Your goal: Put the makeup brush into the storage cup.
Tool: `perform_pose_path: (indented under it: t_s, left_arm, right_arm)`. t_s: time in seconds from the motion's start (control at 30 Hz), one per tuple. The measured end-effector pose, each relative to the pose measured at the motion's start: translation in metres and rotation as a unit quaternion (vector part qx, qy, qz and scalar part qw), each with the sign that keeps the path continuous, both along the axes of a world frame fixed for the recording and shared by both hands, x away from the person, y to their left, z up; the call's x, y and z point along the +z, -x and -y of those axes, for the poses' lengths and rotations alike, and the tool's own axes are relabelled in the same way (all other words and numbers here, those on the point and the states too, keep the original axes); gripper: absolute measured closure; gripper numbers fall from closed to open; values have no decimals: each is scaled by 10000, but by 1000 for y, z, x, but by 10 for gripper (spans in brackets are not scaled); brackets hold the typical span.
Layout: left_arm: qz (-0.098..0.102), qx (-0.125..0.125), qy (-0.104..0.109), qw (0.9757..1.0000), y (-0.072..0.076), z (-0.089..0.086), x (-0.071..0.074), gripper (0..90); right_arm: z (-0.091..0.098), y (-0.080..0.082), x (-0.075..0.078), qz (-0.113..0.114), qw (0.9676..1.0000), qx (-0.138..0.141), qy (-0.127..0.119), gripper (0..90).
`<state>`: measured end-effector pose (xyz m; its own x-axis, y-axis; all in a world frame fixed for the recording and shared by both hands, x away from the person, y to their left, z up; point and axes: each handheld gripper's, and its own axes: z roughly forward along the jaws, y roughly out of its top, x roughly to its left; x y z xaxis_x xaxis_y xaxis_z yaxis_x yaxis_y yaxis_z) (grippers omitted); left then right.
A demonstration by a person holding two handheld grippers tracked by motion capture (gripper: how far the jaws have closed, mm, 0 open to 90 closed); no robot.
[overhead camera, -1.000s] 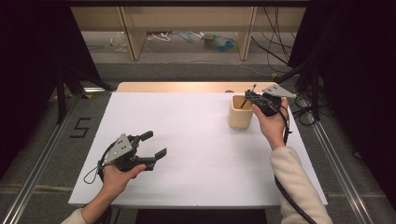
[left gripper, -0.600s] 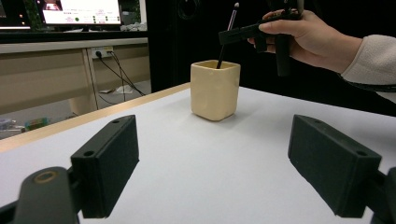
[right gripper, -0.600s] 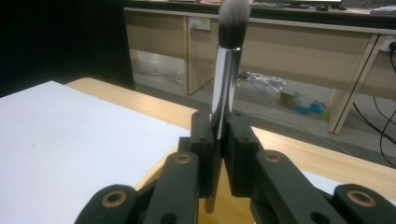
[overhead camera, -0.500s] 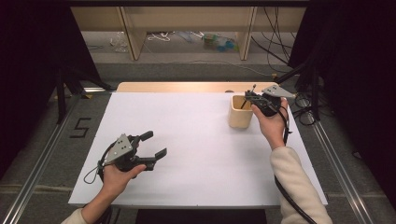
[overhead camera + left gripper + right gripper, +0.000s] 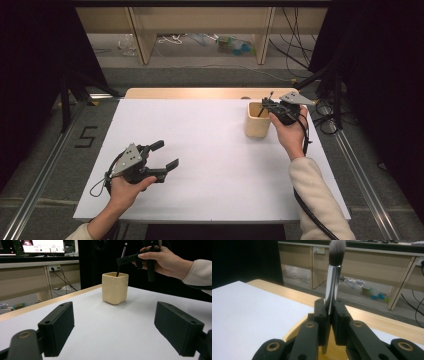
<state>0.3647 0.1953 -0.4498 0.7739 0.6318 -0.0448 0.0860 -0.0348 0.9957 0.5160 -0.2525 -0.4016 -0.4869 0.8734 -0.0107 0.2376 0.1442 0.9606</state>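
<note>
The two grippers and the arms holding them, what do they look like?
Each is black with two flat, blocky jaws and brass-ringed pivot holes. The left gripper carries a grey three-cornered plate on top and trails a thin black cable looping off its rear; the right gripper has the same plate, and a black cable runs down along the forearm. The right arm wears a cream knitted sleeve with a ribbed cuff.

Two grippers are in use: the left gripper [image 5: 167, 154] and the right gripper [image 5: 266, 103]. One makeup brush [image 5: 333, 280] stands up between the right gripper's closed jaws. One cream square cup [image 5: 258, 119] sits on one white table [image 5: 210, 150]. Two hands hold the grippers, one each.
</note>
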Motion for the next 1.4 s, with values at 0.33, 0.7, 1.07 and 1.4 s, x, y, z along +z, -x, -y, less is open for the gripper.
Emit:
perform_pose_path:
  t_s: [0.33, 0.7, 1.07, 1.4]
  left_arm:
    - [-12, 1, -13, 10000, -1, 0, 0, 161]
    - [-18, -1, -23, 10000, -1, 0, -1, 161]
    - [-15, 0, -17, 10000, -1, 0, -1, 161]
    - [-12, 2, -24, 10000, -1, 0, -1, 161]
  right_arm:
    - [0, 0, -1, -35, 10000, -14, 78, 838]
    - [0, -2, -3, -17, 10000, -6, 48, 838]
    - [0, -2, -4, -8, 10000, -8, 68, 838]
    - [-1, -3, -6, -37, 10000, 14, 80, 838]
